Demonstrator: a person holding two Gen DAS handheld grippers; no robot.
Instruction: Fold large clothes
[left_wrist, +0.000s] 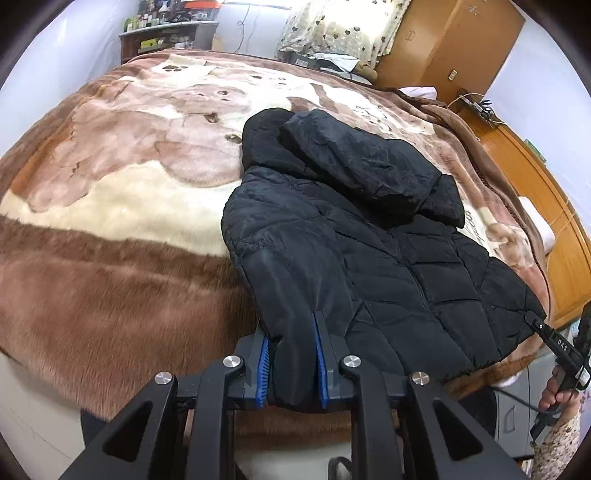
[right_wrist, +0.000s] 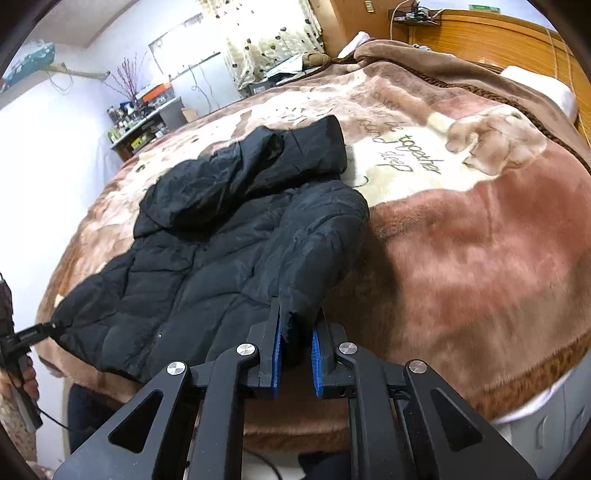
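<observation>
A black quilted hooded jacket (left_wrist: 388, 240) lies front up on the bed, with its hood (left_wrist: 362, 162) folded over the chest. My left gripper (left_wrist: 291, 332) is shut on a sleeve end of the jacket, black fabric bunched between the blue pads. In the right wrist view my right gripper (right_wrist: 297, 321) is shut on the other sleeve end of the jacket (right_wrist: 221, 240). Both sleeve ends are lifted off the blanket. Each view shows the other gripper at the jacket's far edge: the right gripper (left_wrist: 554, 339) and the left gripper (right_wrist: 33, 334).
A brown and cream plush blanket (left_wrist: 129, 184) with an animal print covers the bed. A wooden headboard (right_wrist: 498, 33) and a white pillow (right_wrist: 539, 88) are at the bed's head. A cluttered shelf (left_wrist: 166, 37) and a cardboard box (left_wrist: 450, 40) stand beyond. A person's hand (left_wrist: 554, 391) holds the right gripper.
</observation>
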